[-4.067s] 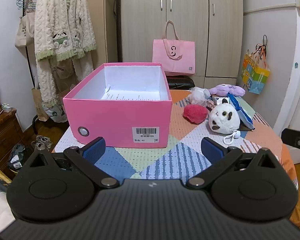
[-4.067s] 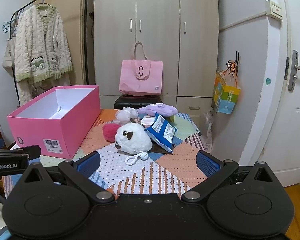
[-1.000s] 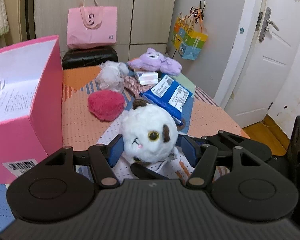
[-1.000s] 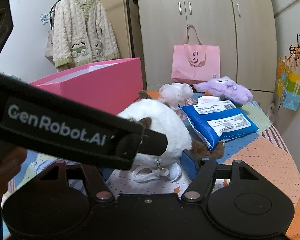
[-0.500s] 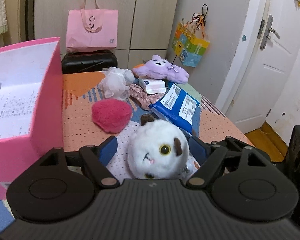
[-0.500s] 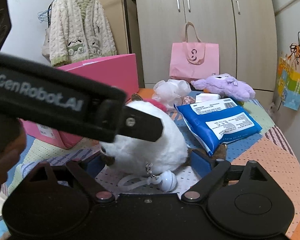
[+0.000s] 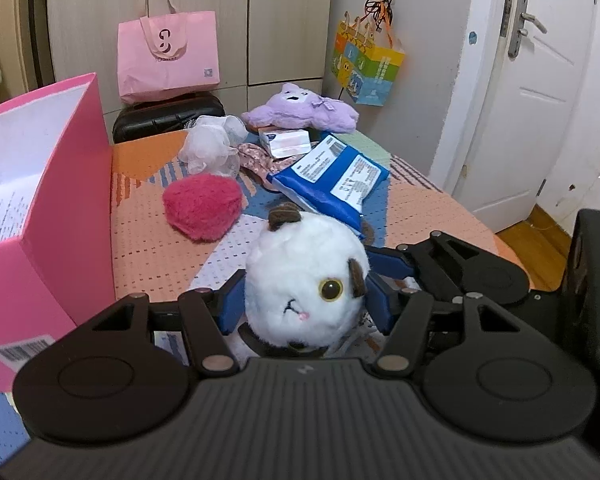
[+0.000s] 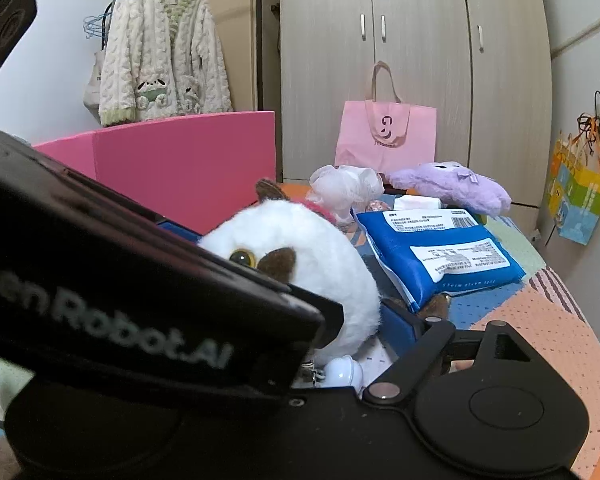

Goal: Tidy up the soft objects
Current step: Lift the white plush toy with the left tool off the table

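My left gripper is closing, both pads squeezing the white plush on the table; my right gripper is closing around it too, contact unclear.

You had a white plush with brown patches, a pink box, and a blue packet at one o'clock.

"GenRobot.AI" — on the left tongs — partly cut off
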`<state>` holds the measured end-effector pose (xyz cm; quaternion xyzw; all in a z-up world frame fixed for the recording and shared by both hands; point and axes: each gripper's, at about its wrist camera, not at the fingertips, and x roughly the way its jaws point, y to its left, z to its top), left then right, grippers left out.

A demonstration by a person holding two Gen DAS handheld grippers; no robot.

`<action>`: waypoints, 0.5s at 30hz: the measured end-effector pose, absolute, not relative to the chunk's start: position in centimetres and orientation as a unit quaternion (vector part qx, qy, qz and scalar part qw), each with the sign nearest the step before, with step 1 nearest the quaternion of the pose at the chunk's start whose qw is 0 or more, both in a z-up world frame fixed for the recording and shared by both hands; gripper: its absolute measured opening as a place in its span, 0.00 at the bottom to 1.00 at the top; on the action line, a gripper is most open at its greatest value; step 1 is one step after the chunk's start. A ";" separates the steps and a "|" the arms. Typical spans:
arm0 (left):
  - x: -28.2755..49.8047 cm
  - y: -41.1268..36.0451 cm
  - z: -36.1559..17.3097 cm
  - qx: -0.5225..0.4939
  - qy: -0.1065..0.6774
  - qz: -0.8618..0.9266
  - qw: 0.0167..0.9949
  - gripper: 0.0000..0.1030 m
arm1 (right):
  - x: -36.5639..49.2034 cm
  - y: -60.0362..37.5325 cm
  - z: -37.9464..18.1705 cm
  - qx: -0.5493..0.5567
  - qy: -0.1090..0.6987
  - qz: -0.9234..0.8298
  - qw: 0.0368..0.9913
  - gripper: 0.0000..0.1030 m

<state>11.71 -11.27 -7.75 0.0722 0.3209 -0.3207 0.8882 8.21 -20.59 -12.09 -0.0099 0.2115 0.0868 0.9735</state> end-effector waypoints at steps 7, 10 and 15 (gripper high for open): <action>9.8 -10.8 -6.5 0.067 0.323 -0.315 0.890 0.58 | 6.6 -20.3 -10.8 -0.010 0.212 0.095 0.973 0.86; 8.7 -10.6 -5.9 0.074 0.324 -0.308 0.891 0.58 | 5.8 -20.0 -10.2 -0.011 0.214 0.101 0.971 0.86; 7.7 -9.4 -4.9 0.063 0.335 -0.311 0.887 0.58 | 4.8 -19.5 -9.1 0.002 0.232 0.111 0.966 0.86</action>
